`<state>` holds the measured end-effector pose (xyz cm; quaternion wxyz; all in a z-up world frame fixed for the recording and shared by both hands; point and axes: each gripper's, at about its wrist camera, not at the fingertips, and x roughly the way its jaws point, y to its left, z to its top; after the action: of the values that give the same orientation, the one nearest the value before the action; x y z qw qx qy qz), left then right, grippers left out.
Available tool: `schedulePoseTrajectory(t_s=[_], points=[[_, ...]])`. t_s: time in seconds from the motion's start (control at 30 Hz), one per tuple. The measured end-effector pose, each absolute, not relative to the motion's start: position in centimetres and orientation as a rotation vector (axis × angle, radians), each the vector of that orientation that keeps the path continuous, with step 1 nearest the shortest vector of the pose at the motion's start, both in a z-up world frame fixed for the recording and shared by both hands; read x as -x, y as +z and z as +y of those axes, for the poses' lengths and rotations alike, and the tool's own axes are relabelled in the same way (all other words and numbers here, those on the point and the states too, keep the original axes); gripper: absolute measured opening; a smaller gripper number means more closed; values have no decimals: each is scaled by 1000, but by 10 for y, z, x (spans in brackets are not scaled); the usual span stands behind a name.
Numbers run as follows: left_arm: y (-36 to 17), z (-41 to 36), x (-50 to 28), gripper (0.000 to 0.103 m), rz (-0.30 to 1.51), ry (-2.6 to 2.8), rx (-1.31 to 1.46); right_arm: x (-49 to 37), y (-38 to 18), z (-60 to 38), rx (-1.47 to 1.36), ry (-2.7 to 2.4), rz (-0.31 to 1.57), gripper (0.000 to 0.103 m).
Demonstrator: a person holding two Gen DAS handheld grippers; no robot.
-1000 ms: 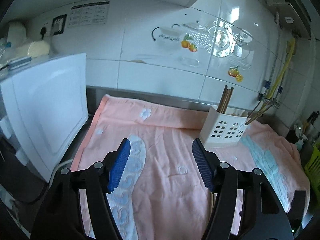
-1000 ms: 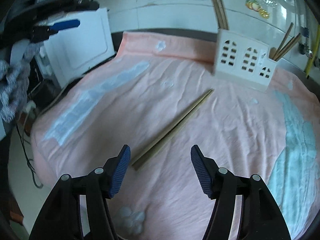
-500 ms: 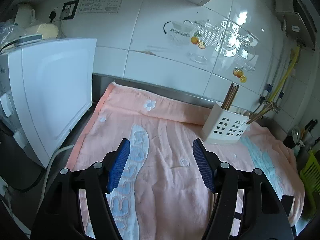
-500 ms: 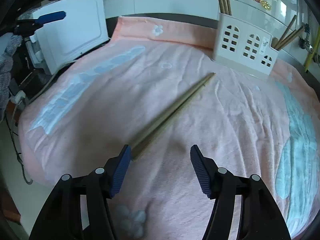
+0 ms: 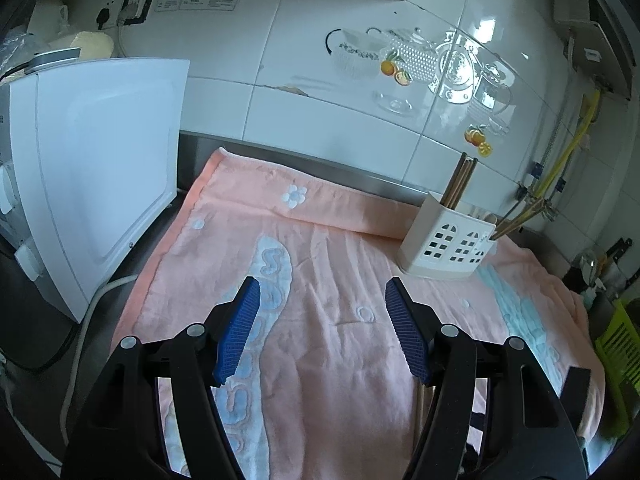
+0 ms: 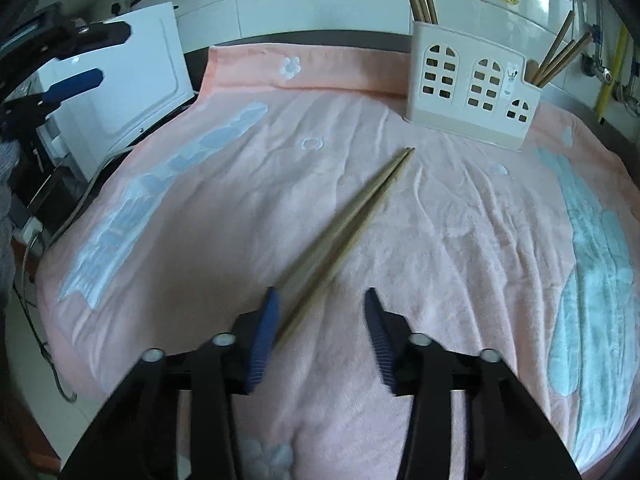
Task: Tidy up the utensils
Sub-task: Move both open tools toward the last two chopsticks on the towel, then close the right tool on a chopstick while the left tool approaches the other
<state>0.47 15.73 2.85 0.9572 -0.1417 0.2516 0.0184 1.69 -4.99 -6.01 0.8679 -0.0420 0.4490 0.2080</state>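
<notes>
- Chopsticks, a wooden pair lying side by side, are seen stretched diagonally across a pink towel that covers the counter.
- Their near ends are found between the blue pads of the right gripper, close beside the left-hand pad; contact with it cannot be told from the blurred picture.
- The right gripper's jaws are closing around those ends, with a clear gap left on the other side, so the pair is not yet clamped.
- A white utensil holder with window-shaped cut-outs is stood upright near the far edge of the towel, well apart from the loose pair.
- More chopsticks are held in it: some upright in its tall end, others leaning out of its low end.
- The left gripper is held above the towel with its jaws spread apart and nothing between them.
- A white appliance is seen beside the towel's edge, against a tiled wall.
</notes>
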Motion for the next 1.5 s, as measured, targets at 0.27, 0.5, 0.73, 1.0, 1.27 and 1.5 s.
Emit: schedulePoseTrajectory(t_s=[0.27,0.5,0.73,1.0,1.27,1.5], points=[[23,157,-5,65,521,27,291,-32,-70,-47,-3,400,1027,15],[18,154,-5,65,528,13,300,-38,-71,-53,-95,369,1065,12],[9,148,-1,65,550,-12,304,-35,-64,-72,-100,342,1039,8],[-16,124,3,65,619,-71,276,-32,-67,-91,-16,308,999,7],[-44,106,4,64,698,-124,280,-30,-74,-96,-23,331,990,12],[-59,75,8,63,737,-207,243,-27,-74,-97,-11,343,969,7]])
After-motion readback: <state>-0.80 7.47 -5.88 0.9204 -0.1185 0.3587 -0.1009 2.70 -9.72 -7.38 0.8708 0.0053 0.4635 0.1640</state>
